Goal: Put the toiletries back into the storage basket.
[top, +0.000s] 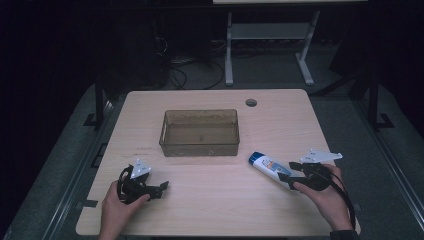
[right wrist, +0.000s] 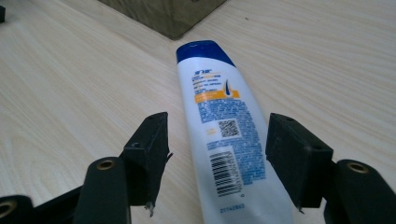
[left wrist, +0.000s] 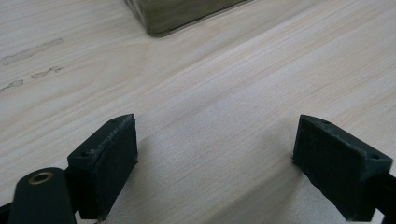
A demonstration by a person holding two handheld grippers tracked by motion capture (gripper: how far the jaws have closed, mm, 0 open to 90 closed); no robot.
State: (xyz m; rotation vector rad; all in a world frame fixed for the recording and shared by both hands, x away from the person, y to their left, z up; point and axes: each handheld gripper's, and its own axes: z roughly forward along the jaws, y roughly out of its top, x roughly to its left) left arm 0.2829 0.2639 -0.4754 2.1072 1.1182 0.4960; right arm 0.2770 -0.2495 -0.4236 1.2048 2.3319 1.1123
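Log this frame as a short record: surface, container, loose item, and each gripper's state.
surface: light wooden table
container: translucent brown bin, mid-table, looks empty
loose item: white bottle with blue cap, lying flat, cap end toward the bin
left gripper: open, jaws over bare table, held in left hand
right gripper: open, jaws either side of the bottle, not closed on it
right hand: near the table's right front

"21142863" on bottle
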